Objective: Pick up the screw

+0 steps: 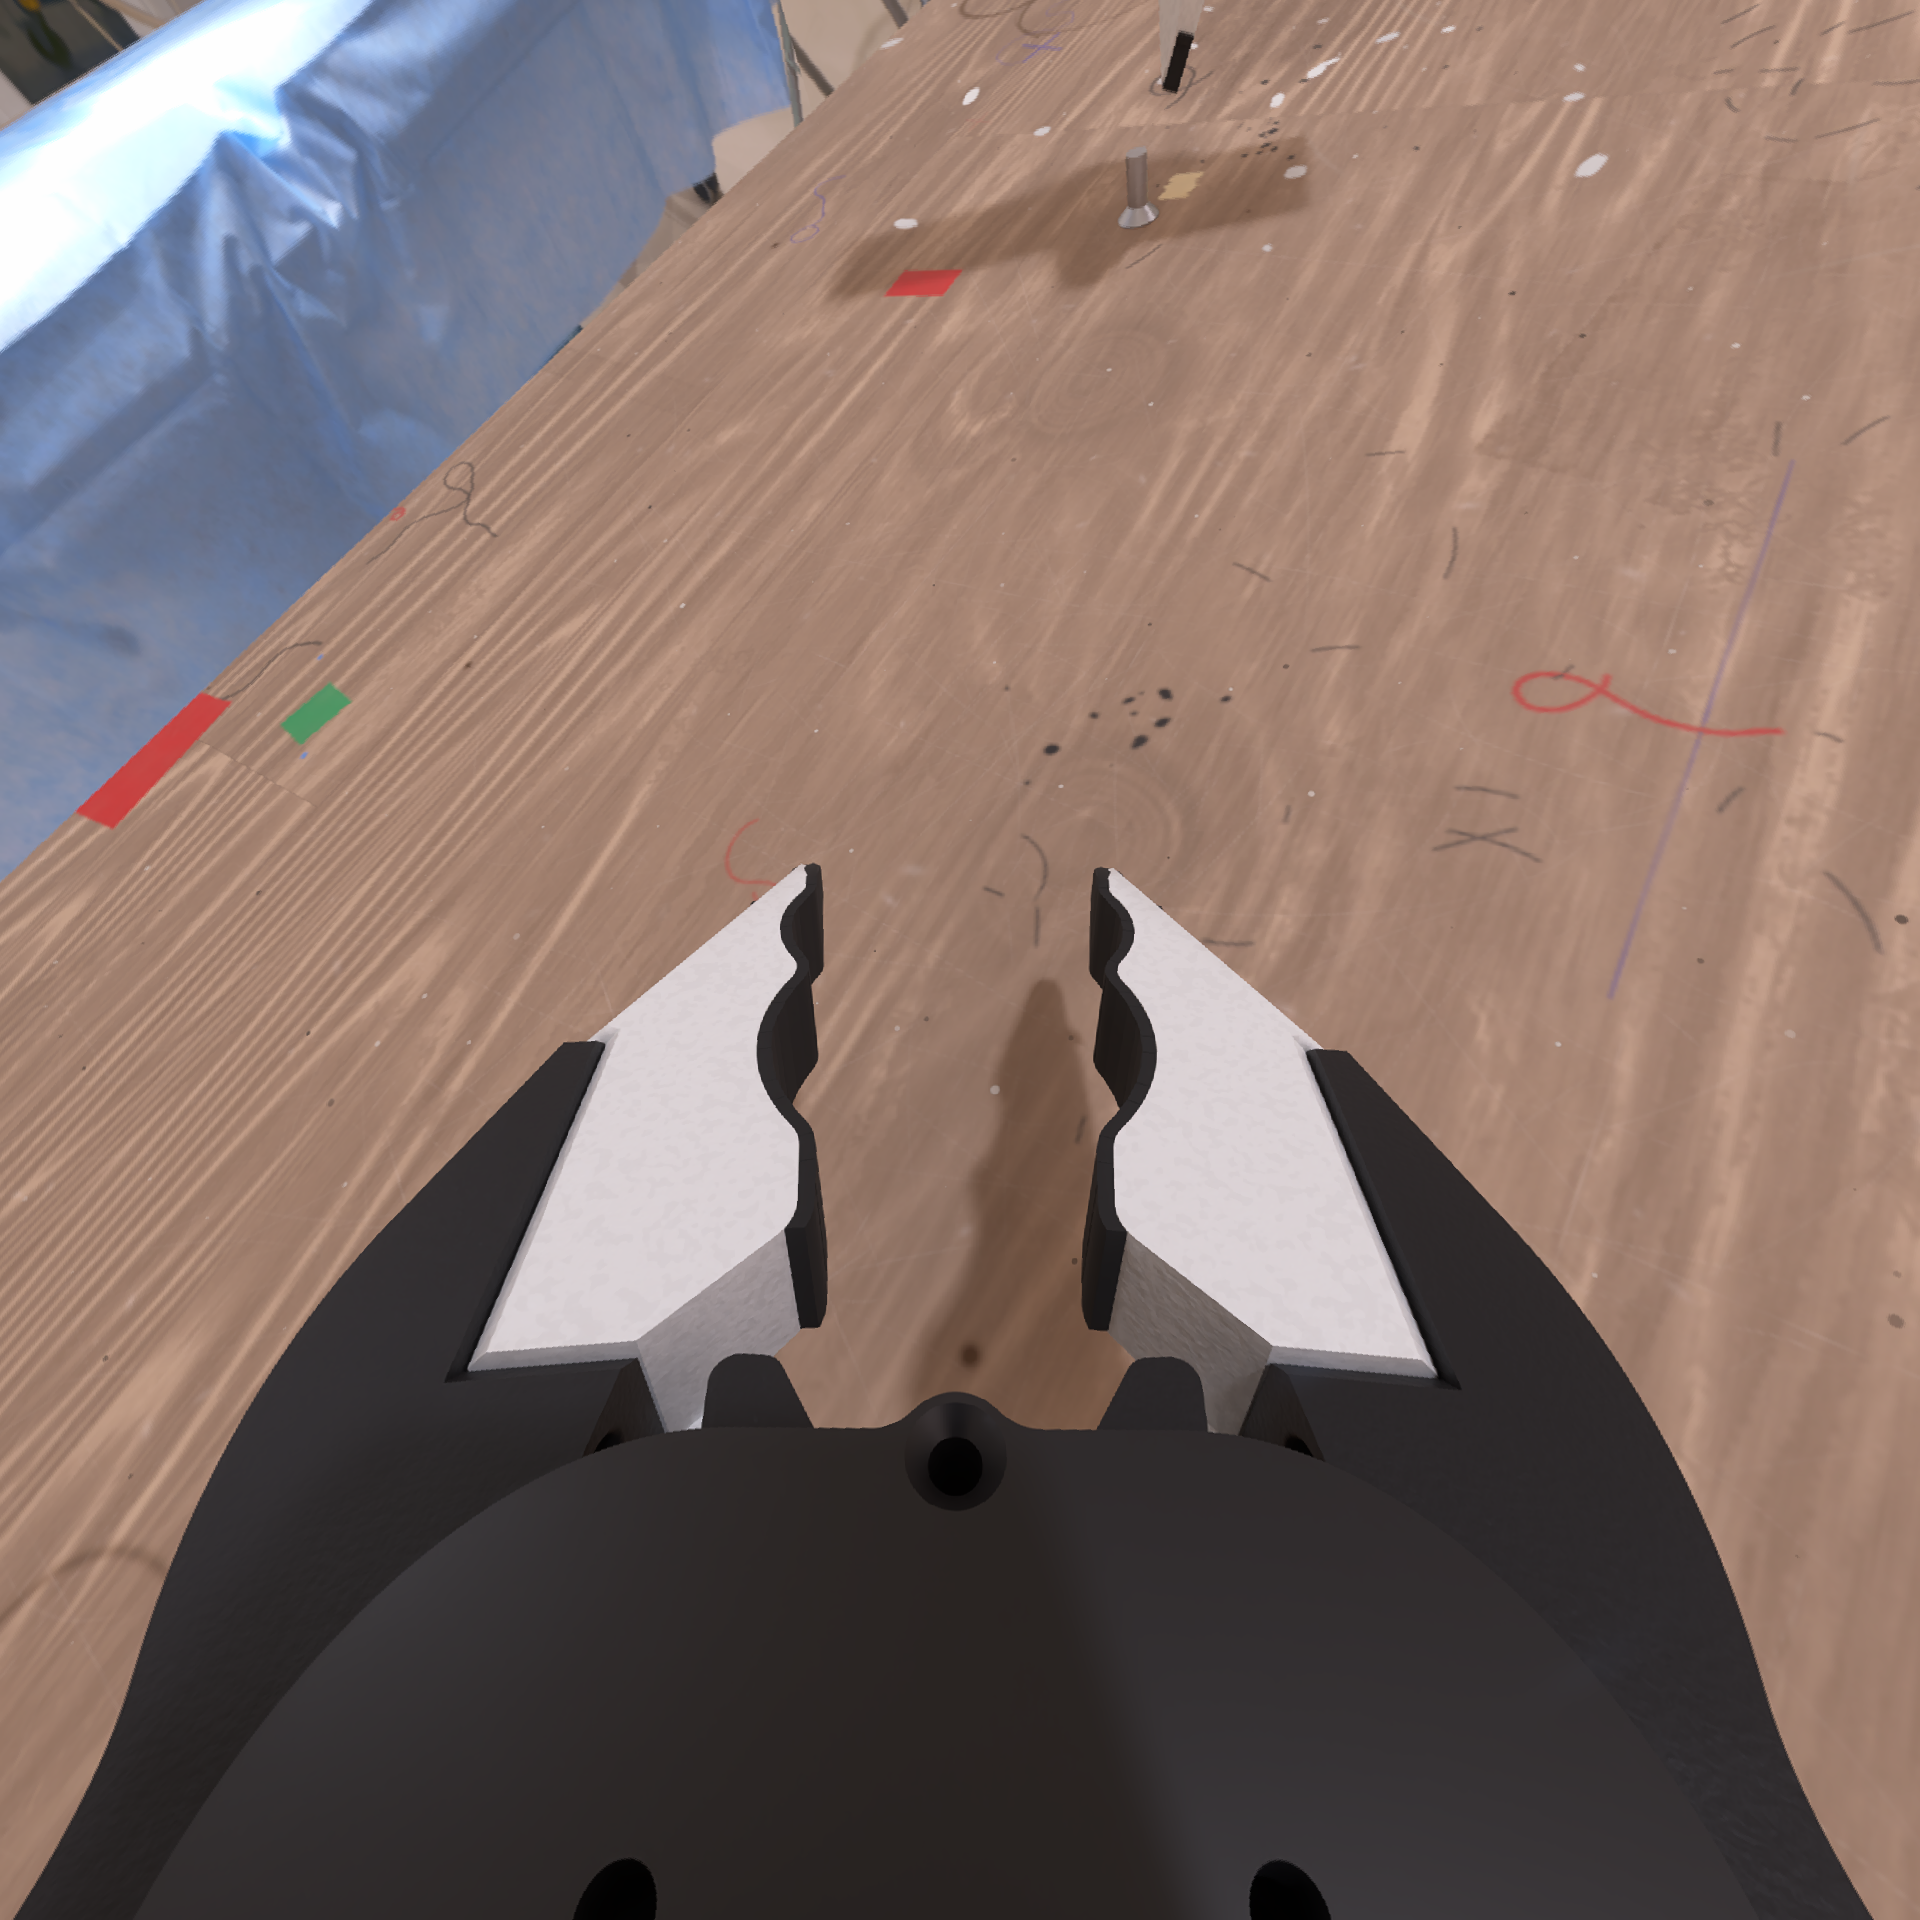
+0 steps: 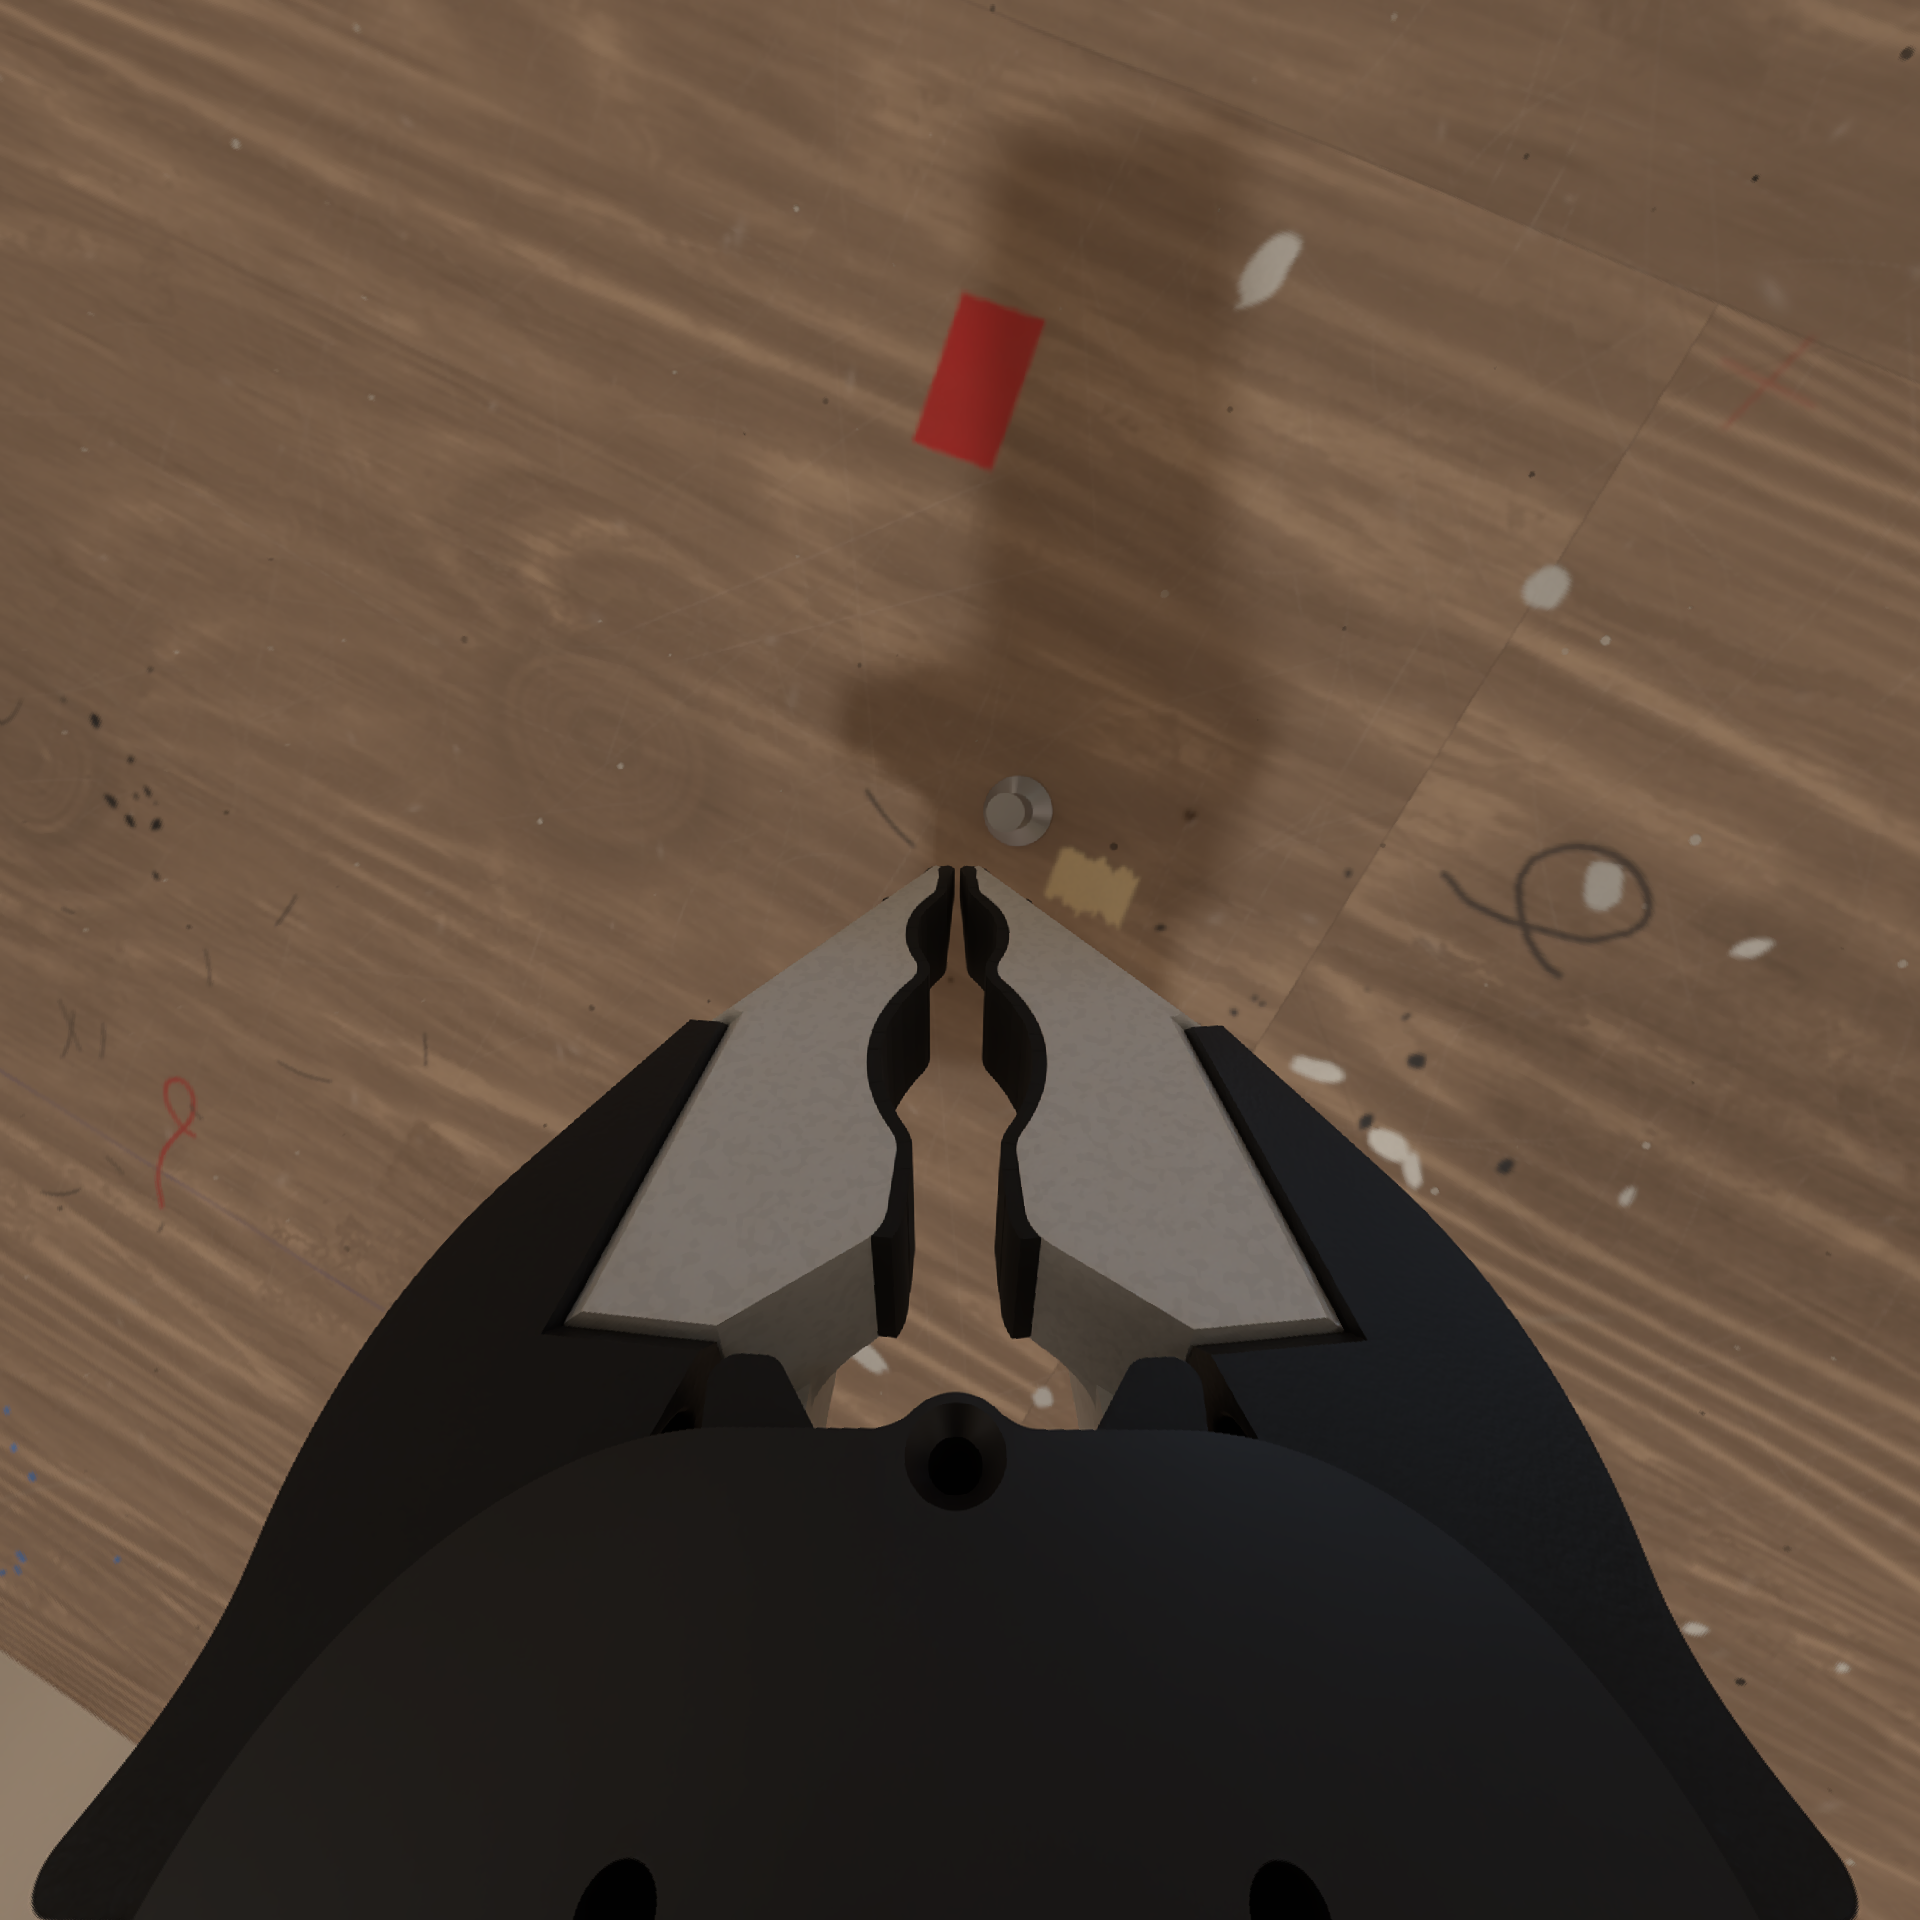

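A small grey metal screw [image 1: 1136, 188] stands head down on the wooden table, far ahead in the left wrist view. In the right wrist view the screw [image 2: 1017, 810] shows from above, just beyond and slightly right of my right gripper's tips. My right gripper [image 2: 956, 873] is shut and empty, pointing down at the table. My left gripper [image 1: 954, 878] is open and empty, low over the table and far from the screw. A black part [image 1: 1177, 60] of the other gripper shows at the top of the left wrist view.
A red tape patch [image 2: 979, 380] lies beyond the screw; it also shows in the left wrist view [image 1: 923, 282]. A tan tape scrap [image 2: 1091, 885] lies beside the screw. A blue tarp [image 1: 260, 312] hangs past the table's left edge, near red tape [image 1: 154, 760] and green tape [image 1: 315, 712].
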Controlling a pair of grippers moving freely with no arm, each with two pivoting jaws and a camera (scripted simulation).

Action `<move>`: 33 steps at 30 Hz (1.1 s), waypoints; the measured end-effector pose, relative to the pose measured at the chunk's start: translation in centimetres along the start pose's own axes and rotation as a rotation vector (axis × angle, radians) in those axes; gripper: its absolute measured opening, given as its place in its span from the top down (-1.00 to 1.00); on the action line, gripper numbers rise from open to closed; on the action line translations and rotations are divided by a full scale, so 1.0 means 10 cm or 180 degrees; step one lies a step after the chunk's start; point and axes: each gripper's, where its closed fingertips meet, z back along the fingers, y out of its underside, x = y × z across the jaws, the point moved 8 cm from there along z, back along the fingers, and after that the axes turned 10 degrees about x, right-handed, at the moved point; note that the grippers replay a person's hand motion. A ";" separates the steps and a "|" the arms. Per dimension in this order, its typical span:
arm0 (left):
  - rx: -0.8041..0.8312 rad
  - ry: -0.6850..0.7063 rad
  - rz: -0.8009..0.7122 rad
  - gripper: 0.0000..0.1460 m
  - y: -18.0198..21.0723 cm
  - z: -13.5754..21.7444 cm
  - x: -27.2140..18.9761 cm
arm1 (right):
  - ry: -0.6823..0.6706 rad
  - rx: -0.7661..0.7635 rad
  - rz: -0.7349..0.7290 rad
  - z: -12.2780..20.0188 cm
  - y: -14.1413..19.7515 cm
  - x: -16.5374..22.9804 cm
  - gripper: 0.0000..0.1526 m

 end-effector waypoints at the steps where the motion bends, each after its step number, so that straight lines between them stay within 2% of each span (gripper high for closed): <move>1: 0.0000 0.0000 0.0001 0.29 0.00 0.00 0.00 | 0.0006 0.0016 -0.0008 -0.03 -0.01 0.00 0.98; 5: -0.0004 -0.0009 -0.0013 0.29 0.00 0.00 0.00 | -0.0007 0.0198 -0.0100 -0.16 -0.01 -0.06 0.83; 12: 0.0008 -0.0003 -0.0020 0.29 0.00 0.00 -0.01 | 0.0000 0.0320 -0.0180 -0.25 0.00 -0.10 0.80; 14: 0.0011 -0.0006 -0.0025 0.29 0.00 0.00 -0.01 | 0.0040 0.0323 -0.0179 -0.27 -0.01 -0.12 0.83; 17: 0.0010 -0.0006 -0.0025 0.29 0.00 0.00 -0.01 | 0.0155 0.0341 -0.0156 -0.28 -0.02 -0.13 0.99; 22: 0.0007 -0.0009 -0.0030 0.29 0.00 0.00 -0.01 | 0.0147 0.0308 -0.0106 -0.24 -0.02 -0.12 1.00; 25: 0.0012 -0.0011 -0.0038 0.29 0.00 0.00 -0.01 | 0.0115 0.0132 -0.0054 -0.17 -0.04 -0.10 0.99; 29: 0.0014 -0.0007 -0.0032 0.29 0.00 0.00 -0.01 | -0.0033 0.0136 -0.0112 -0.22 -0.07 -0.07 0.73; 33: 0.0019 -0.0012 -0.0043 0.29 0.00 0.00 -0.02 | 0.0002 0.0140 -0.0159 -0.26 -0.10 -0.05 0.74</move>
